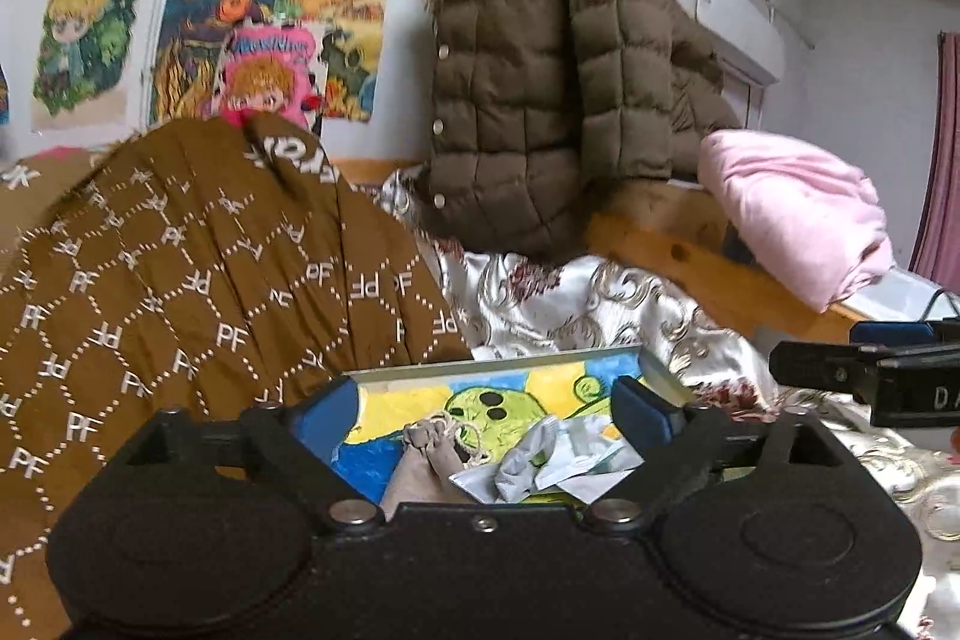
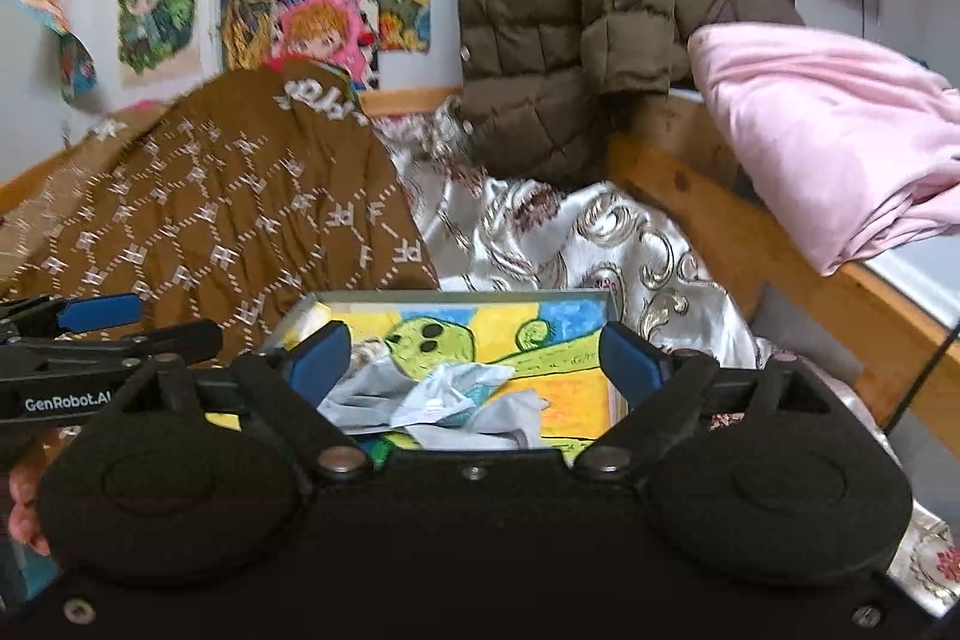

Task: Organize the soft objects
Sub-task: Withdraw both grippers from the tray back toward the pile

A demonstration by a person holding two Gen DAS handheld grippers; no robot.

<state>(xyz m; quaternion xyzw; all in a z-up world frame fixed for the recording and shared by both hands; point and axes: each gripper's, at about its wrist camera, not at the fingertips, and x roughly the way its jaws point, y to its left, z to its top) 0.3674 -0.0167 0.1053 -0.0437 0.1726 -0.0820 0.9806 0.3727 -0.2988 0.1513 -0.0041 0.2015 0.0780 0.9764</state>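
Black tongs (image 1: 483, 415) with blue pads (image 1: 639, 409), two round silver pivot bolts. Second tongs (image 2: 474, 361) alike; white "GenRobot.AI" lettering.

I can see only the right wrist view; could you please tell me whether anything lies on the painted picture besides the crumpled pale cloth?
Observer: Yes, a beige drawstring fabric pouch lies just left of the crumpled pale grey cloth, on the colourful painted picture.
Operator: Thank you. Is the left gripper holding that pouch?
Observer: No. The left gripper has its jaws wide open; the pouch shows between them, and neither blue pad touches it.
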